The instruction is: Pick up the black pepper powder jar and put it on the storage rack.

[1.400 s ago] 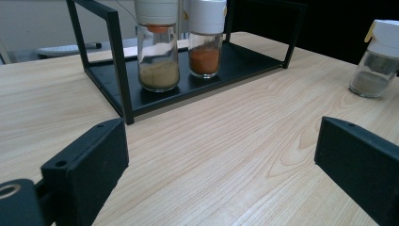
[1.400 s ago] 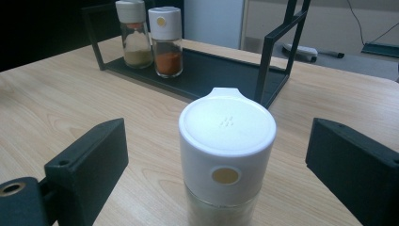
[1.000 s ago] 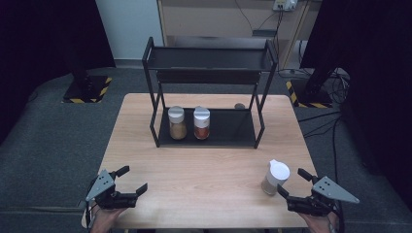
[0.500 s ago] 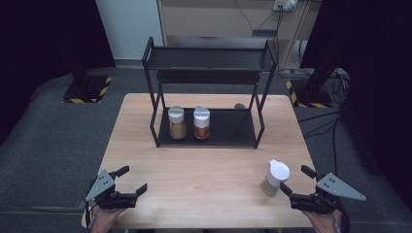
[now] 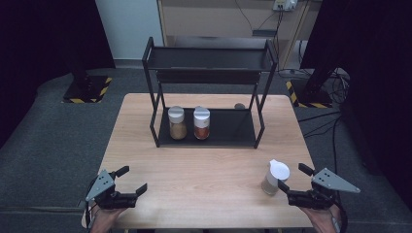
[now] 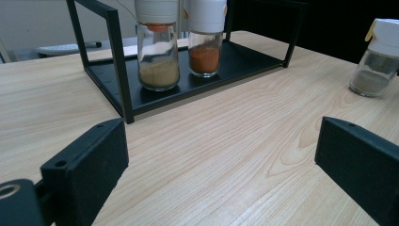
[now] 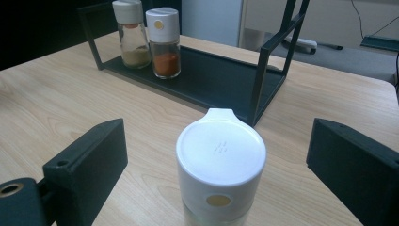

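Observation:
A black two-tier rack stands at the table's far middle. On its lower shelf are a glass jar of tan spice and a jar of orange-red spice, both white-capped. A third jar with a white flip lid stands on the table at the front right. My right gripper is open just behind it, the jar in line with its jaws and untouched. My left gripper is open over bare wood at the front left, holding nothing.
The light wooden table has open room between the rack and both grippers. The right half of the rack's lower shelf is bare. A small dark object lies behind the rack. Grey floor and cables surround the table.
The right gripper has shifted slightly near the lidded jar. The jar and the left gripper have stayed still.

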Tool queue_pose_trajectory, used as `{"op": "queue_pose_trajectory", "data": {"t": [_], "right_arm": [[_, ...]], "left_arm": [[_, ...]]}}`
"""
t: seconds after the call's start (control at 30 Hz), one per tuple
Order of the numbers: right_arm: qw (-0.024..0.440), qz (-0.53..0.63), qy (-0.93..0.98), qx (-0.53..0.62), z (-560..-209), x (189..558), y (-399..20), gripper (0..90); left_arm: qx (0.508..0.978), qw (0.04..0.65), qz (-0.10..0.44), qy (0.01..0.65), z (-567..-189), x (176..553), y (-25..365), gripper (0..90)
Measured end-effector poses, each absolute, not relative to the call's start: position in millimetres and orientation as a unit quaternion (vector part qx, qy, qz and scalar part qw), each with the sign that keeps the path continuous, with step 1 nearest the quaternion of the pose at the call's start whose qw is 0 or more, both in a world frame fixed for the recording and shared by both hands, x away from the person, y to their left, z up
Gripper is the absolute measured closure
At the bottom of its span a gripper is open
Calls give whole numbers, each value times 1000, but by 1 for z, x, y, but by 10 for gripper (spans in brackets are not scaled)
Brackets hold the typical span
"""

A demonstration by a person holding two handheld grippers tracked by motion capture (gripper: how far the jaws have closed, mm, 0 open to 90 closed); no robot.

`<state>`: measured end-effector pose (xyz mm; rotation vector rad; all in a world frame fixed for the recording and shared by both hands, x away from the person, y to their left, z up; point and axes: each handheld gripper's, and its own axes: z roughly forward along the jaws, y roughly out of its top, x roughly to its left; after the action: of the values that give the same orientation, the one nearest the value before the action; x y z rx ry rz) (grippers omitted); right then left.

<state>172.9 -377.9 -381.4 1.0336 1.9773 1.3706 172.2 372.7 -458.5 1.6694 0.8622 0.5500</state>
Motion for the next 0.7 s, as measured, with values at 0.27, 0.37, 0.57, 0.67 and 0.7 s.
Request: {"op": "queue_pose_trajectory", "data": {"t": [0.27, 0.37, 0.57, 0.67, 0.7], "right_arm": [[250, 495, 738, 384, -382, 185, -371, 61], [245, 487, 744, 387, -382, 190, -368, 62], [237, 472, 754, 391, -386, 200, -360, 67], [236, 467, 756, 394, -387, 203, -358, 72], [234, 465, 757, 395, -388, 204, -358, 77]], "left_arm": [[708, 558, 233, 365, -458, 172, 372, 25], [708, 558, 233, 365, -458, 172, 373, 25], [708, 558, 233, 365, -458, 172, 372, 25], [708, 558, 232, 365, -458, 173, 373, 25], [708, 558, 233, 365, -458, 172, 372, 26]]}}
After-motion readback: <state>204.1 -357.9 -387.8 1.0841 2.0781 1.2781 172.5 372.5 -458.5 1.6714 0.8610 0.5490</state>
